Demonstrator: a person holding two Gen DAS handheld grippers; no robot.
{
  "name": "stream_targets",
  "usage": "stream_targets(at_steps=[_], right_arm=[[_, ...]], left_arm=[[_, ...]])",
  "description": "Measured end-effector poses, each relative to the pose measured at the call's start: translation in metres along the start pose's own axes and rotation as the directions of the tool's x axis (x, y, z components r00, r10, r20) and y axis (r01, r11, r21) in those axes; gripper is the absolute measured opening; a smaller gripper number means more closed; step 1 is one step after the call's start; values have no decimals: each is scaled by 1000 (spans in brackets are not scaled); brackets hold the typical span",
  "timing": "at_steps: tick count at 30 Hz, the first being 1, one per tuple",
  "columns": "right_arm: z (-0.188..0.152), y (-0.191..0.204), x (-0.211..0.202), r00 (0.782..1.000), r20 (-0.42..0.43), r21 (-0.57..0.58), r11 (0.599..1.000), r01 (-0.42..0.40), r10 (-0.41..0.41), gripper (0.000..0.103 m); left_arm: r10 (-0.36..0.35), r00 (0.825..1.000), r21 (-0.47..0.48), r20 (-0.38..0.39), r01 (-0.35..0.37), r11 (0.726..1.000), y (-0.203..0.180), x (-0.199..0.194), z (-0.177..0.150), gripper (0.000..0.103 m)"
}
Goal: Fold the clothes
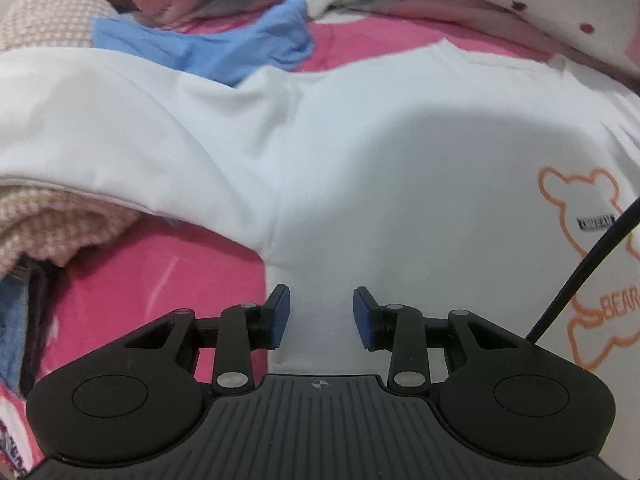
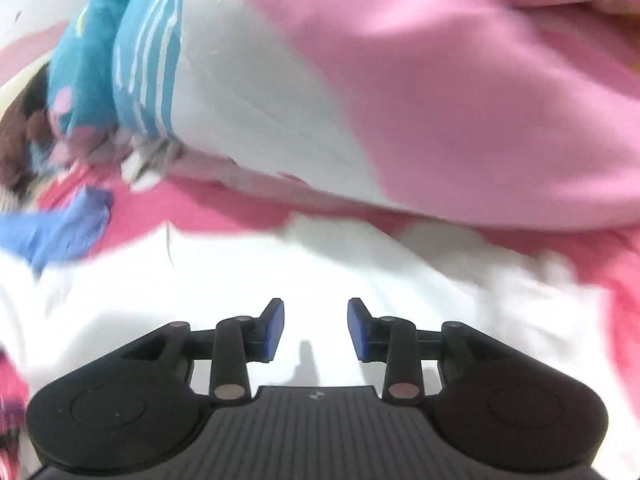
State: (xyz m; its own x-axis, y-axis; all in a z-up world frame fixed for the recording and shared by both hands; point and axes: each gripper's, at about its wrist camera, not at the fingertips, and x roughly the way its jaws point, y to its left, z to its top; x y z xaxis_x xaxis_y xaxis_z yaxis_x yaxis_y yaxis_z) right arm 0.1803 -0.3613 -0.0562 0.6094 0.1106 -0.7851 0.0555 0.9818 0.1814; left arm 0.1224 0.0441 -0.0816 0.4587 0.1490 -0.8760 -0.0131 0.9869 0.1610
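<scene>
A pink bed cover (image 1: pixel 160 280) lies under everything, and on it the white T-shirt (image 1: pixel 360 168) spreads ahead of and beneath both pairs of fingers, one sleeve running off left of the left gripper (image 1: pixel 321 318). Its fingers stand partly apart with nothing between them, over the shirt's side edge. The right gripper (image 2: pixel 316 330) is likewise partly open and empty above white cloth.

A blue garment (image 1: pixel 224 48) lies beyond the shirt's far edge, a knitted beige piece (image 1: pixel 48 216) under the sleeve. My worry: a pinch here could gather both layers or snag the knit, skewing the fold.

The right view is smeared; the shirt's hem and orange bear print (image 1: pixel 580 240) are cut off.
</scene>
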Motion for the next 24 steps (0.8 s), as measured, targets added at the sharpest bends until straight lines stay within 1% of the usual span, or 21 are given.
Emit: stream_targets(at_steps=[3,5,7,9,12,14,15,16,17,18,20,22,24], right_arm=[[-18,-55,-38,991,-25,29,991,132,-131,43],[-25,-98,-48,978,-57,95,974,205,-200,45],[-33,-134,-48,958,-119,129,953,274,-259,49],[-47,-163,-53,946,-179,99,952,290,-270,57],[-68,-185,-48,930,-259,68,956,287,-261,59],[-81,-194,-40,923,-312,85,961,265,-227,58],[-87,-198,-37,920,-334,96,963,251,-206,51],[-91,-197,-36,921,-338,94,967,237,-193,49],[-92,-193,-37,922,-332,69,970,232,-196,36],[-94,-188,-39,924,-326,45,973,226,-200,13],[-87,-186,-49,928,-302,26,972,234,-216,6],[-75,-190,-65,933,-268,31,966,257,-240,6],[-62,-202,-91,935,-222,69,951,300,-278,6]], left_arm=[[20,1000,-44,-4,-20,999,-9,2,8,35],[14,1000,-78,-1,-14,997,-19,5,16,35],[-5,1000,-118,9,7,993,-32,6,25,35],[-27,999,-159,24,31,987,-48,6,36,35],[-87,994,-184,63,97,978,-81,3,52,35],[-133,987,-164,91,146,976,-109,2,63,35],[-156,982,-141,103,170,975,-124,2,71,35],[-181,977,-115,114,194,974,-138,2,78,35],[-208,970,-89,123,220,971,-152,2,84,35],[-237,962,-63,132,247,967,-166,1,90,35],[-288,948,-17,139,293,956,-192,2,98,35],[-334,932,23,137,334,942,-216,4,105,35],[-367,922,50,125,364,930,-238,7,110,35]])
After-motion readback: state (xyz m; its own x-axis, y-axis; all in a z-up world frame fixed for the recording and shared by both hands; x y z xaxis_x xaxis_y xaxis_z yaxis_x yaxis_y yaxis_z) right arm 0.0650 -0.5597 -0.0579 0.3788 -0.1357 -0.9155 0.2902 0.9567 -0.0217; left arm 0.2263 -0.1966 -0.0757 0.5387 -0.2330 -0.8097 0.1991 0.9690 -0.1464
